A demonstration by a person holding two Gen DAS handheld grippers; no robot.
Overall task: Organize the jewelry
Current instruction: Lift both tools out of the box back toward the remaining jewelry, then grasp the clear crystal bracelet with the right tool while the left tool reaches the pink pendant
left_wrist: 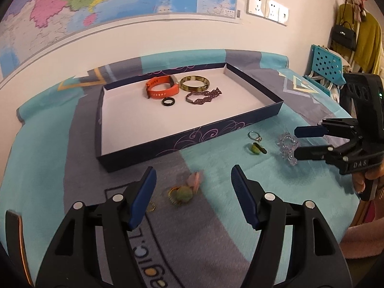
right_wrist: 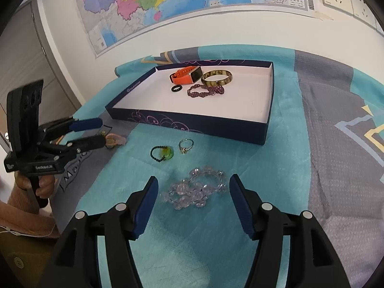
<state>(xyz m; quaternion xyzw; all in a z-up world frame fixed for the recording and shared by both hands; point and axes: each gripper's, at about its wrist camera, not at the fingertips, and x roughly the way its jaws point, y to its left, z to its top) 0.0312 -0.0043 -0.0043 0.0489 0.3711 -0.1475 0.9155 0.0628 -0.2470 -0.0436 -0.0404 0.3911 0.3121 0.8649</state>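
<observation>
Four pieces already lie in the box [right_wrist: 266, 129] at 12 o'clock (watch, bangle, chain, black ring). Left outside: crystal bracelet [right_wrist: 196, 189] between the spread right claw [right_wrist: 193, 206], two rings, and a blurred trinket [left_wrist: 183, 192] before the spread left claw [left_wrist: 193, 196].

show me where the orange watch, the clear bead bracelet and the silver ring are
orange watch [right_wrist: 183, 75], right wrist view, on its strap inside the box.
clear bead bracelet [right_wrist: 195, 189], right wrist view, on the middle beads.
silver ring [right_wrist: 185, 146], right wrist view, on its band and stone.
</observation>
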